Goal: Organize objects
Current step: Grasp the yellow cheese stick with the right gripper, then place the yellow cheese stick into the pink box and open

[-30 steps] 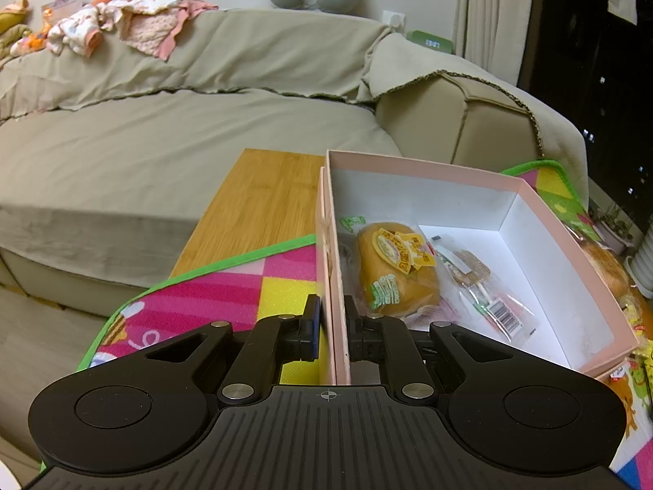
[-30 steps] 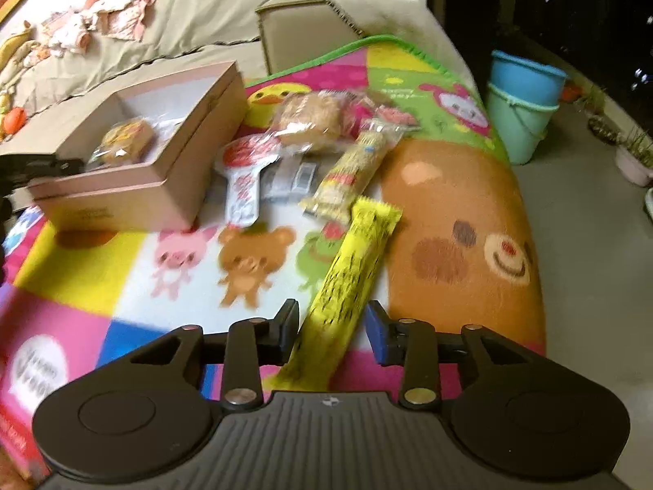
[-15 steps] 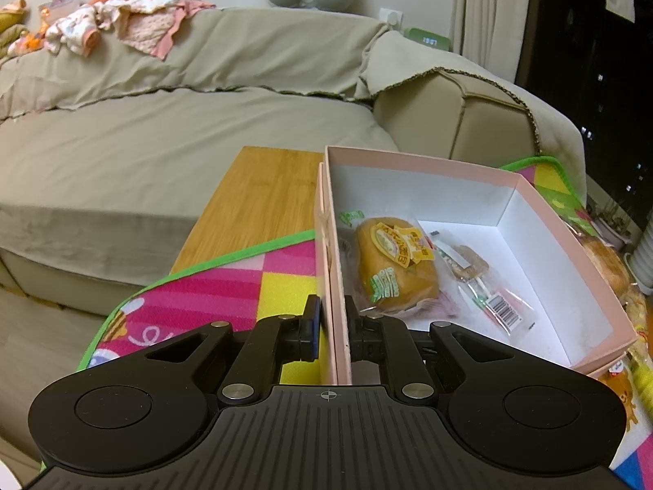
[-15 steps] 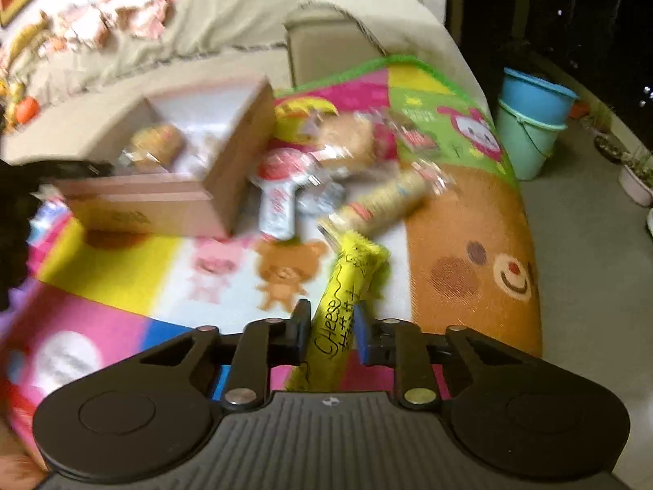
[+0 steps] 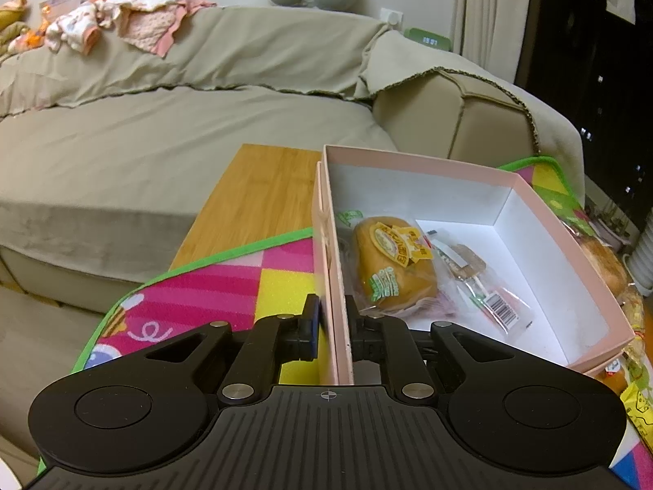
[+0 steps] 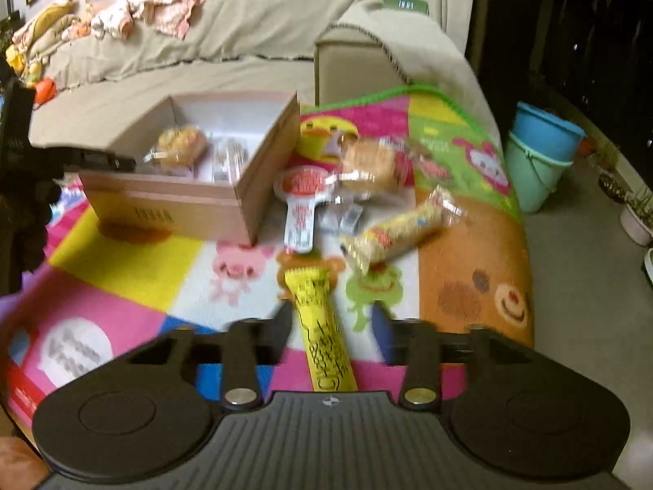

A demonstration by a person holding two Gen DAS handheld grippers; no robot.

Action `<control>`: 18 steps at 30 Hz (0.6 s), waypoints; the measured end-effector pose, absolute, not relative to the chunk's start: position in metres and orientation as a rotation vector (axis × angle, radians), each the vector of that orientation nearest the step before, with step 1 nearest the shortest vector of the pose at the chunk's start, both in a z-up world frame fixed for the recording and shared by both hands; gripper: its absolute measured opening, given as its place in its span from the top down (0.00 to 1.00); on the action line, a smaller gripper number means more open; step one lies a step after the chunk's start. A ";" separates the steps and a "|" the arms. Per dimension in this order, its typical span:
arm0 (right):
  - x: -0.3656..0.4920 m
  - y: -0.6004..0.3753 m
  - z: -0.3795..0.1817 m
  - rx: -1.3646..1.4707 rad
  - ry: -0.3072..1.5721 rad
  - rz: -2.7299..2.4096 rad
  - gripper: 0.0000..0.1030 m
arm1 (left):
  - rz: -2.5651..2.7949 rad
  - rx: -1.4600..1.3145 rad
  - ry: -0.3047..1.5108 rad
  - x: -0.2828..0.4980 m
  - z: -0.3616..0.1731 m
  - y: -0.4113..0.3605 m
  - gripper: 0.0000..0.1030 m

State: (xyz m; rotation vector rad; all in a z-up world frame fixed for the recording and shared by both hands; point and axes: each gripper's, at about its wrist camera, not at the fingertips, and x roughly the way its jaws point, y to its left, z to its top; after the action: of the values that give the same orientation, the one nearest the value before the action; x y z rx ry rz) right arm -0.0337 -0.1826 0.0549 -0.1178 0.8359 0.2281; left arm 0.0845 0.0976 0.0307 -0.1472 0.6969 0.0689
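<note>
My left gripper [image 5: 331, 322] is shut on the near-left wall of the pink box [image 5: 551, 220], one finger outside and one inside. A wrapped bun [image 5: 392, 261] and a clear snack packet [image 5: 481, 286] lie in the box. My right gripper [image 6: 332, 322] is open, its fingers wide apart on either side of the yellow snack stick [image 6: 318, 318], which lies between them over the mat. The box [image 6: 163, 200] also shows in the right wrist view, with my left gripper [image 6: 102, 159] at its left wall.
On the colourful play mat [image 6: 134, 253] lie a red-and-white packet [image 6: 302, 200], a wrapped bun [image 6: 369, 163] and a long cracker pack [image 6: 400, 228]. A beige sofa [image 5: 163, 122] stands behind. Stacked blue buckets [image 6: 538, 151] stand on the floor, right.
My right gripper was shut on the yellow stick half a second ago and is now wide open. It has swung so the box is more centred. My left gripper has not moved.
</note>
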 end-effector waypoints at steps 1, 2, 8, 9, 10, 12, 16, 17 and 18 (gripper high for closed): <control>-0.033 -0.182 0.050 -0.122 0.845 0.231 0.53 | 0.069 -0.146 0.698 0.084 0.030 0.097 0.87; -0.032 -0.181 0.045 -0.123 0.857 0.238 0.53 | 0.070 -0.143 0.698 0.084 0.030 0.097 0.87; -0.025 -0.171 0.018 -0.122 0.915 0.266 0.60 | 0.070 -0.134 0.701 0.084 0.031 0.096 0.87; -0.026 -0.169 0.019 -0.130 0.915 0.276 0.78 | 0.070 -0.133 0.701 0.084 0.031 0.096 0.87; -0.028 -0.168 0.021 -0.128 0.927 0.294 0.80 | 0.071 -0.134 0.701 0.084 0.031 0.096 0.87; -0.031 -0.168 0.028 -0.074 0.939 0.344 0.80 | 0.072 -0.134 0.701 0.083 0.031 0.096 0.87; -0.036 -0.165 0.059 -0.050 0.862 0.366 0.80 | 0.071 -0.137 0.700 0.082 0.031 0.096 0.87; -0.036 -0.165 0.072 -0.032 0.826 0.377 0.80 | 0.071 -0.139 0.699 0.082 0.031 0.096 0.87; -0.035 -0.164 0.084 -0.015 0.790 0.388 0.80 | 0.071 -0.139 0.699 0.082 0.031 0.096 0.87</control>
State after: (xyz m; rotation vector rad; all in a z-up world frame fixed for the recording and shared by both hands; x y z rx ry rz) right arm -0.0349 -0.1641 0.0844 -0.0146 0.7903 0.3883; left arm 0.0823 0.0963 0.0311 -0.1395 0.6994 0.0713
